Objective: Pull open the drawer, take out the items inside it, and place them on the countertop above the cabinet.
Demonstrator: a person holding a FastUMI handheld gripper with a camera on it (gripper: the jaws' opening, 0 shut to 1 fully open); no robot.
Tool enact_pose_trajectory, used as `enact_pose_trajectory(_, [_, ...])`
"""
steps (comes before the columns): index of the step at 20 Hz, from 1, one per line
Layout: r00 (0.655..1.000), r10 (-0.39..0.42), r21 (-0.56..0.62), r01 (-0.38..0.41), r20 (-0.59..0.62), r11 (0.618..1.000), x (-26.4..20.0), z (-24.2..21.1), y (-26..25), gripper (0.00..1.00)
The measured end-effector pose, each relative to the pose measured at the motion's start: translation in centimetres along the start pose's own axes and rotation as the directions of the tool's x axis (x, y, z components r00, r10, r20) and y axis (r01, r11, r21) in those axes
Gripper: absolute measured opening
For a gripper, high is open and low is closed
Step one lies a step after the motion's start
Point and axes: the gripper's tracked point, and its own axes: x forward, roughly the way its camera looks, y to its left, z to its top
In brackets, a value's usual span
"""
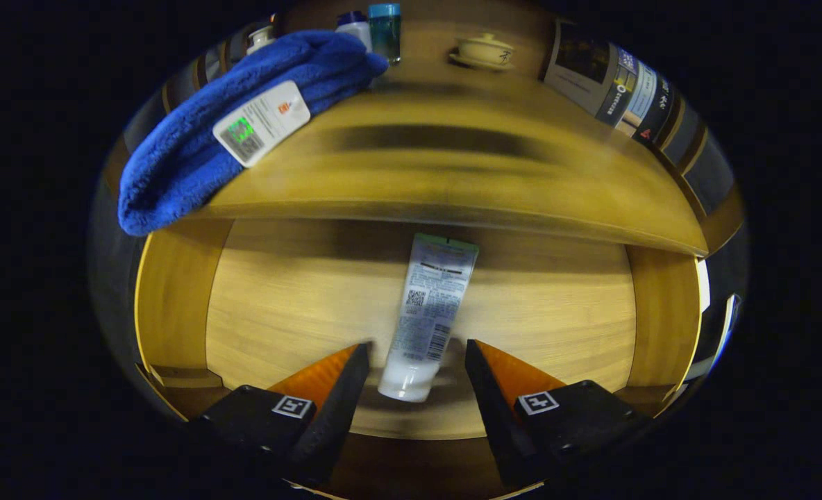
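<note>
A wooden bench overhung the open drawer, where a white tube lay cap-first between the released jaws, touching neither. Beyond the jaws on the bench sat a blue towel, bottles and a lidded cup.

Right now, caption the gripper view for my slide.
Open hand-held gripper straddles the tube in the open drawer; blue towel on the countertop.

The drawer stands pulled open, its pale wooden floor showing in the lower middle of the frame. A white tube lies flat inside, cap toward the bottom, printed back facing up, below the tabletop edge.
</note>
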Motion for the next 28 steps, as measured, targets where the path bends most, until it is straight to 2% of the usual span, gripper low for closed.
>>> enact_pose_trajectory(2, [0.999, 0.012, -0.018, -0.013, -0.045, 1.0, 0.8, -1.2, 0.5, 0.82])
enact_pose_trajectory(5, [0.998, 0.02, 0.022, -0.019, -0.056, 1.0, 2.2, -1.6, 0.1, 0.67])
enact_pose_trajectory(9, [0.998, 0.055, 0.079, -0.056, 0.008, 0.995, 0.3, -0.3, -0.7, 0.47])
enact_pose_trajectory(13, [0.985, 0.104, 0.053, -0.112, 0.137, 0.992, -3.8, 1.7, -2.0, 0.47])
enact_pose_trajectory(19, [0.955, 0.185, 0.019, -0.194, 0.234, 0.981, -11.0, -0.3, -2.6, 0.47])
enact_pose_trajectory(23, [0.934, 0.207, 0.004, -0.217, 0.29, 0.976, -13.7, -1.2, -3.0, 0.47])
enact_pose_trajectory(28, [0.882, 0.232, 0.015, -0.261, 0.409, 0.965, -17.1, 0.0, -2.9, 0.47])
